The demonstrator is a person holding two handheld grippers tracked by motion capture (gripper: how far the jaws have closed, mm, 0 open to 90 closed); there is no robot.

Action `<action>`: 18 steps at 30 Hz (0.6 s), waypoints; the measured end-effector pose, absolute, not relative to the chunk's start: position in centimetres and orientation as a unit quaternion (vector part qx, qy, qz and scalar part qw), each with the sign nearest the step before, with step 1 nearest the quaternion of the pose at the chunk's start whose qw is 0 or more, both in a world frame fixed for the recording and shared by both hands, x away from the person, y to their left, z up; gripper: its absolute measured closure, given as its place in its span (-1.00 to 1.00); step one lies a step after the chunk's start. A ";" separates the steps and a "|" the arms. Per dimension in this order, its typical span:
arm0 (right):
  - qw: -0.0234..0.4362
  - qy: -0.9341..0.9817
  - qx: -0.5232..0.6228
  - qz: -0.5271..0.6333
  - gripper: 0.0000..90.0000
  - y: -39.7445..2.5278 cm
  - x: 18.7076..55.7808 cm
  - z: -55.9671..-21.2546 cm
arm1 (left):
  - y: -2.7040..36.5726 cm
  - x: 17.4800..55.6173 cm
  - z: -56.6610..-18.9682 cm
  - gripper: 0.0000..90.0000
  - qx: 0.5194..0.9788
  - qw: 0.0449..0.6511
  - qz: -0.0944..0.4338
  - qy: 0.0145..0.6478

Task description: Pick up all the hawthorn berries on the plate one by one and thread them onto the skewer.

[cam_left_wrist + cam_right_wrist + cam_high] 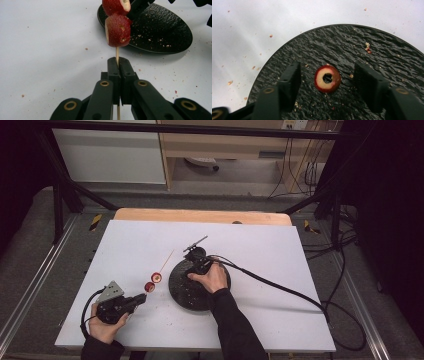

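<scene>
My left gripper [141, 298] is shut on a thin wooden skewer [117, 55] near its lower end. Two red fruit pieces [118, 30] are threaded on that skewer [166, 259], which slants up and away over the white table. My right gripper [327, 75] stands open above the black textured plate [372, 57], its jaws on either side of a cored red fruit slice [327, 78] lying flat on the plate. In the high view a hand holds the right gripper [196, 256] at the plate's far edge [176, 285].
The white board [125, 240] covers a wooden table. Crumbs are scattered on the board and plate. A black cable [280, 287] trails from the right gripper to the right edge. A metal frame and floor cables surround the table.
</scene>
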State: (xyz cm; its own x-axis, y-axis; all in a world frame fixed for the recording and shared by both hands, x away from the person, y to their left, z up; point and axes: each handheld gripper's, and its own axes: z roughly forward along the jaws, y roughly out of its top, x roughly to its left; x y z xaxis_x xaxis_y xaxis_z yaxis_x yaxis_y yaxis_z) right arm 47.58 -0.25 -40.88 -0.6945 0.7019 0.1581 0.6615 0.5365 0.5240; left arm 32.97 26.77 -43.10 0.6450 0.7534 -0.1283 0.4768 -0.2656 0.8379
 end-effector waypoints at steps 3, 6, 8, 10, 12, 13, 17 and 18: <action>0.025 0.872 0.398 0.284 0.07 -0.2 47.7 -41.0 | 26.8 32.9 -43.0 0.96 0.780 0.462 0.150 0.394; 0.019 0.872 0.400 0.282 0.17 -0.2 47.9 -41.2 | 26.8 32.9 -43.1 0.96 0.781 0.461 0.150 0.393; 0.020 0.873 0.401 0.276 0.22 -0.2 48.0 -41.3 | 26.7 33.0 -43.1 0.96 0.782 0.461 0.150 0.393; 0.017 0.873 0.405 0.272 0.26 -0.2 48.1 -41.4 | 26.7 33.0 -43.1 0.96 0.782 0.461 0.150 0.393; 0.014 0.873 0.405 0.272 0.30 -0.2 48.1 -41.5 | 26.8 33.0 -43.1 0.96 0.781 0.461 0.150 0.394; 0.013 0.873 0.405 0.271 0.31 -0.1 48.1 -41.5 | 26.8 33.0 -43.1 0.96 0.781 0.462 0.150 0.394; 0.012 0.874 0.408 0.265 0.36 -0.1 48.2 -41.7 | 26.7 33.0 -43.1 0.96 0.782 0.461 0.150 0.393; 0.011 0.874 0.408 0.265 0.37 -0.1 48.2 -41.7 | 26.7 33.0 -43.1 0.96 0.782 0.461 0.150 0.392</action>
